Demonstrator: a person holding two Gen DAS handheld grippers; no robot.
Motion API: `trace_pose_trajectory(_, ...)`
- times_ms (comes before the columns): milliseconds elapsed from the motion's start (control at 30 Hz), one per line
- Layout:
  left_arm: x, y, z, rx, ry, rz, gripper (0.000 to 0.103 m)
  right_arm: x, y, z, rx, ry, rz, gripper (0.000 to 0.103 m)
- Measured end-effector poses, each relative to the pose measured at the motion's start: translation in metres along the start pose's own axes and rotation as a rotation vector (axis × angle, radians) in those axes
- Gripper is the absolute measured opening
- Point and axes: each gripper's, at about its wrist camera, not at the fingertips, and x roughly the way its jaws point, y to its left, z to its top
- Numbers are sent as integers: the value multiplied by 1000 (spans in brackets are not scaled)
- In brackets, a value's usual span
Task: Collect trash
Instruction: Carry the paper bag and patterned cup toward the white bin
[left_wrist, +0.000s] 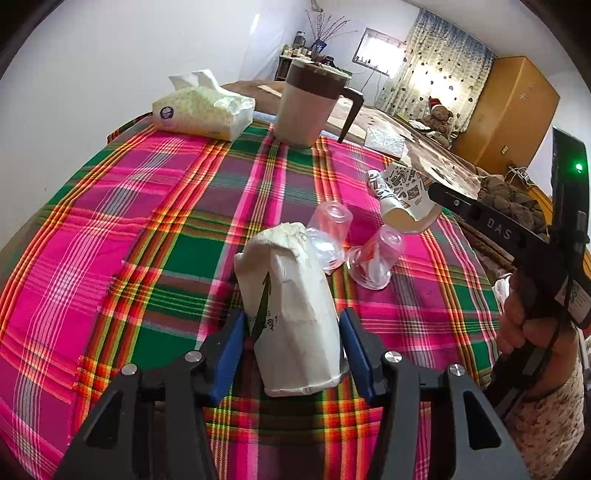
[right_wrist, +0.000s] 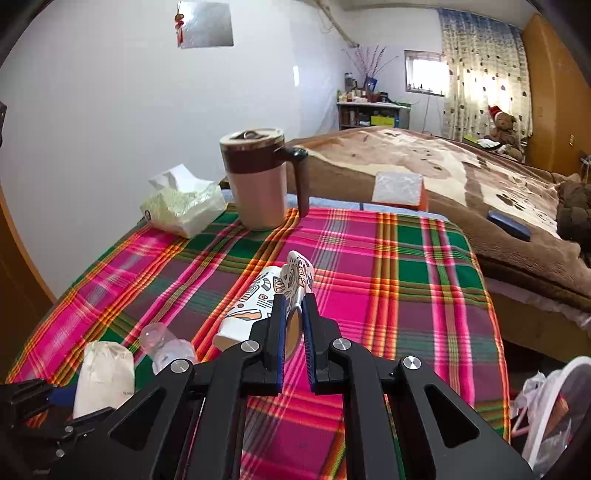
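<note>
The crumpled white paper cup (left_wrist: 291, 314) lies on its side on the plaid desk (left_wrist: 147, 221), its rim end toward me and its body right between the blue pads of my left gripper (left_wrist: 291, 354) — the jaws stand half-closed around it, and I read the pads as just beside the paper or barely touching, not yet squeezing it. My right gripper (right_wrist: 293, 325) is clamped tight on the rim of the patterned paper cup (right_wrist: 258, 302), which hangs tilted off the desk, its crushed closed end pointing away from me. So I judge the collecting to be mid-way: one cup is picked up, the second is being taken. Next I need the left jaws to bite the white cup firmly, then lift, and to carry both pieces to the bag-lined bin (right_wrist: 554, 406) I can see low at the right past the desk edge. Two clear plastic cups (left_wrist: 332, 236) lie tipped just beyond the white one, still to be gathered. The brown lidded mug (left_wrist: 310, 103) and tissue pack (left_wrist: 203, 107) at the far edge look like keepers.
</note>
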Motion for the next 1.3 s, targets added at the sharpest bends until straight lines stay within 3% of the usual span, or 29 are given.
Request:
trace_pose_trajectory(833, -36, -66, 3, 157, -86, -46, 54, -79, -43, -22, 101, -112, -63, 9)
trace_pose_trajectory(1300, -40, -138, 5, 293, -123, -147, 54, -130, -88, -39, 161, -176, -196, 9)
